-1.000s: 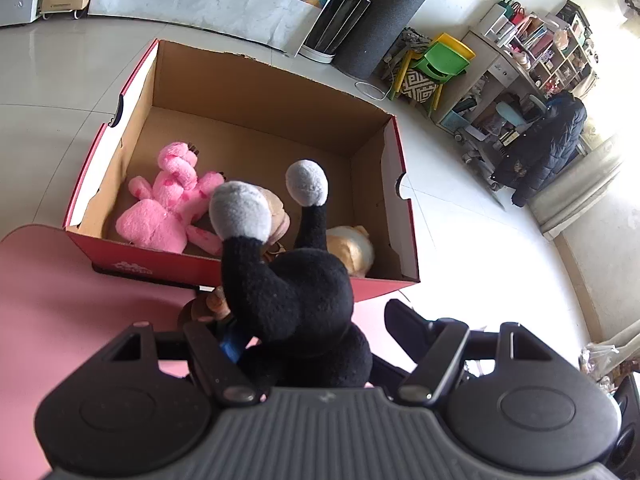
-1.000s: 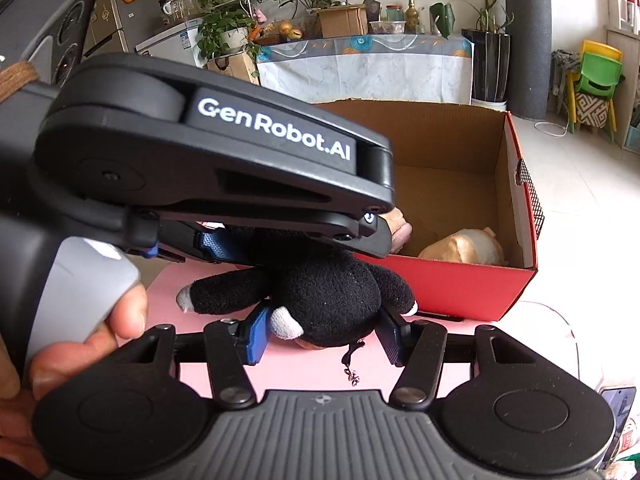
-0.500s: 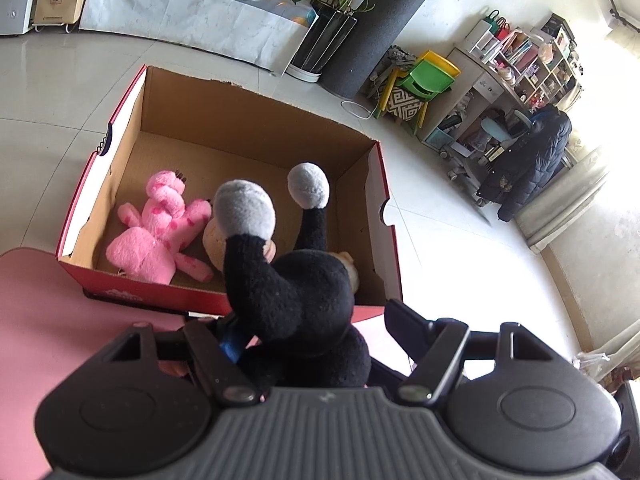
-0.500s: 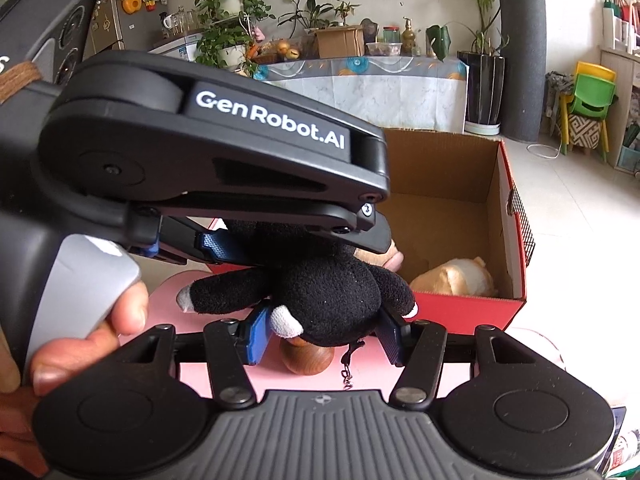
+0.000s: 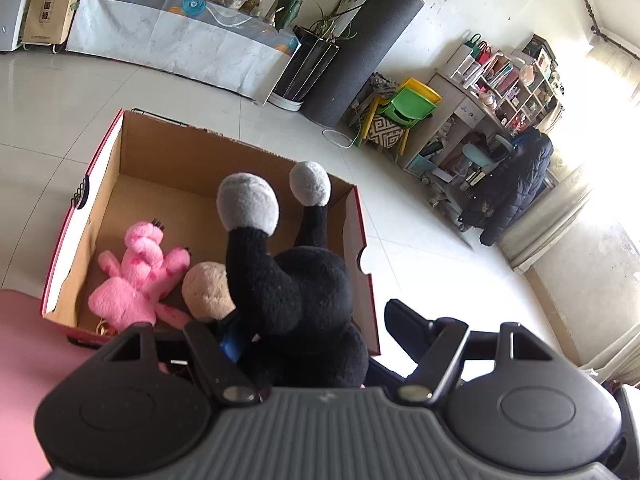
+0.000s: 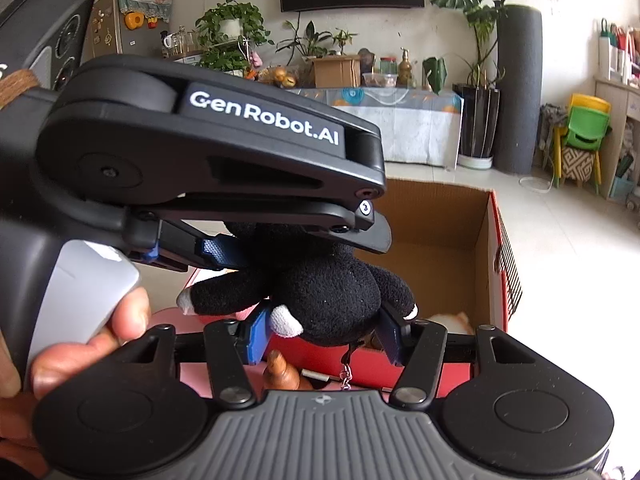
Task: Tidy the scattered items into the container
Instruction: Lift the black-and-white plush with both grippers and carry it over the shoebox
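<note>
"genrobot.ai" in white on the left gripper (image 6: 224, 256) body

- Pink counter (image 5: 24, 344): showing at the lower left of the left wrist view and, in the right wrist view, as a strip below the fingers; its near edge is lying against the front wall of the box.
- Cardboard box (image 5: 168, 156), red outside and brown inside: standing open-topped just beyond the counter; whether it is resting on the counter or on the floor cannot be told.
- Brown object (image 6: 282, 374): lying on the counter in front of the box's red wall; its kind cannot be told.
- White tiled floor (image 5: 72, 96): carrying, well behind the box, a cloth-draped table (image 5: 176, 46), a dark planter (image 5: 310, 68), a tall grey cylinder (image 5: 360, 56) and a green and yellow chair (image 5: 404, 106).
</note>
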`<state>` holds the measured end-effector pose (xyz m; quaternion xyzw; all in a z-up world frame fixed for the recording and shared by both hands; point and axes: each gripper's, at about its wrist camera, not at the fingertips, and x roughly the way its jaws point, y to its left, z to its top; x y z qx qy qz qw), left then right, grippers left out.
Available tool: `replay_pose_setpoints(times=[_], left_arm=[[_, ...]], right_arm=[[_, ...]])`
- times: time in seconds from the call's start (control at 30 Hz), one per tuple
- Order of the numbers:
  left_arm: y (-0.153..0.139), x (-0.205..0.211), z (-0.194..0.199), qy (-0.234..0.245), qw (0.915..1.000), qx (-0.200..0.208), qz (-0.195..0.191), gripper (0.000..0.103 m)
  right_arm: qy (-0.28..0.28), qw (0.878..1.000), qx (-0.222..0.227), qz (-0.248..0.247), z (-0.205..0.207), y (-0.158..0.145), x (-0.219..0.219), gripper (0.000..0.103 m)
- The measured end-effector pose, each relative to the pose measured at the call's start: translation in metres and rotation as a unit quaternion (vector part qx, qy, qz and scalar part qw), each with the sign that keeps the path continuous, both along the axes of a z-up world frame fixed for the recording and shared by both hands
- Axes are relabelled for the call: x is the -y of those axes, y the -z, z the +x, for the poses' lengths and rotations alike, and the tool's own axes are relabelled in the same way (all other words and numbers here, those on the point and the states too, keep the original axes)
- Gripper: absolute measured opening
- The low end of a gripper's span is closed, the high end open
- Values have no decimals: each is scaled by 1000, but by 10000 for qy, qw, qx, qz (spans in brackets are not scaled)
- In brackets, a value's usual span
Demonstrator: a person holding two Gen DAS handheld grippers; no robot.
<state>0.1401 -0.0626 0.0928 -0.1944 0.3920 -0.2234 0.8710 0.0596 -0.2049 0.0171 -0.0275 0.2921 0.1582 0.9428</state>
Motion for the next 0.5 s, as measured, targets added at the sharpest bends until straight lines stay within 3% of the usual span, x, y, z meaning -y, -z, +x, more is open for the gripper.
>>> replay_pose_setpoints(times=[0.2, 0.5], left_arm=[[-4, -1, 15, 0, 9997, 132, -210, 71], [-2, 6, 41, -13, 9992, 285, -290, 71]], right_arm=[[-108, 9992, 339, -171, 14, -6, 0, 56], [-59, 9989, 460, -20, 43, 2, 6, 56]])
